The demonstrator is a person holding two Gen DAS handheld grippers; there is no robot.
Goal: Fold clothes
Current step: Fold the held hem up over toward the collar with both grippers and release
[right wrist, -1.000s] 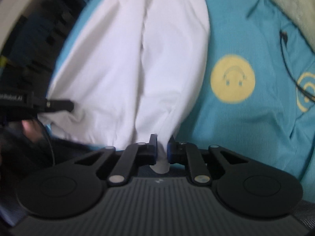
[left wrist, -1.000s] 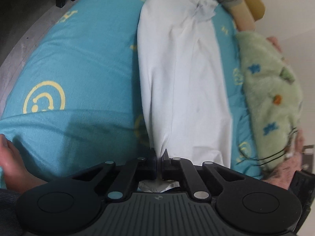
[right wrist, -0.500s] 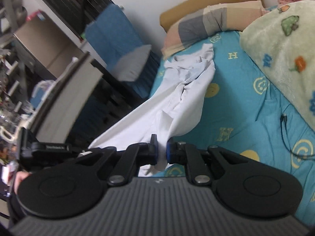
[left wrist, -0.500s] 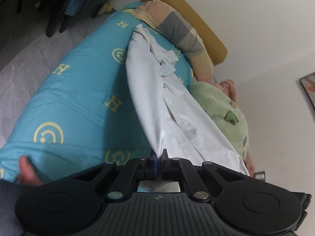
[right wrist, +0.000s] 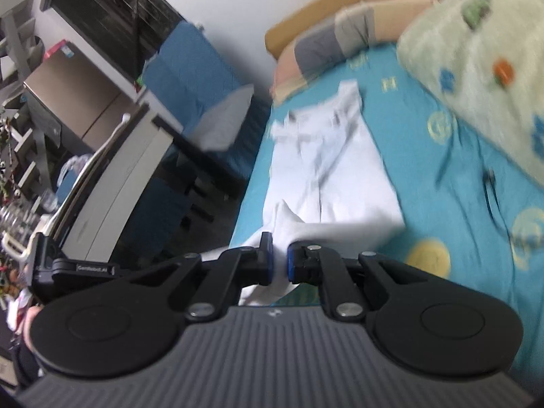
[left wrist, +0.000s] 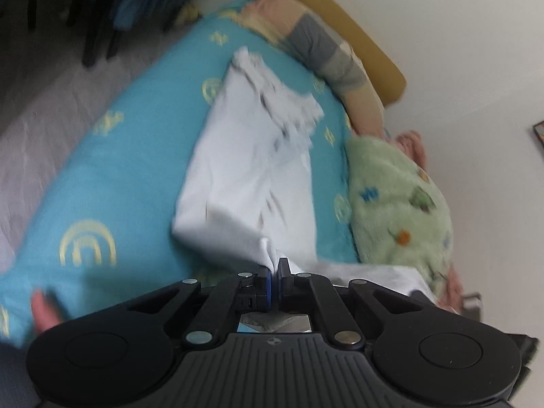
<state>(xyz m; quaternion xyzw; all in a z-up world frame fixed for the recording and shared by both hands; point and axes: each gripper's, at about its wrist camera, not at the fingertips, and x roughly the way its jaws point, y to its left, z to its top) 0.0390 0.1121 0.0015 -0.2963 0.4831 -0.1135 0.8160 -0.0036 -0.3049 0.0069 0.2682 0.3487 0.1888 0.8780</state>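
A white shirt (left wrist: 251, 156) lies lengthwise on the turquoise bed sheet (left wrist: 129, 176), its collar end towards the pillow. My left gripper (left wrist: 274, 265) is shut on a pinched fold of its near hem, and the cloth rises from the bed to the jaws. In the right wrist view the same shirt (right wrist: 326, 170) stretches away over the sheet (right wrist: 452, 204), and my right gripper (right wrist: 279, 255) is shut on another part of the near hem, with cloth hanging down between the pads. The left gripper's body (right wrist: 68, 267) shows at the left edge there.
A green fleece blanket (left wrist: 397, 197) lies along the wall side of the bed. A striped pillow (left wrist: 326, 54) rests against the yellow headboard (left wrist: 357, 40). Beside the bed stand a desk (right wrist: 112, 176) and blue chairs (right wrist: 190, 78). A hand (left wrist: 42, 309) shows at the bed's near edge.
Both grippers have risen and tilted up, lifting the shirt's near hem off the bed. The view went from the cloth close up to the whole bed, and the shirt now lies shorter.
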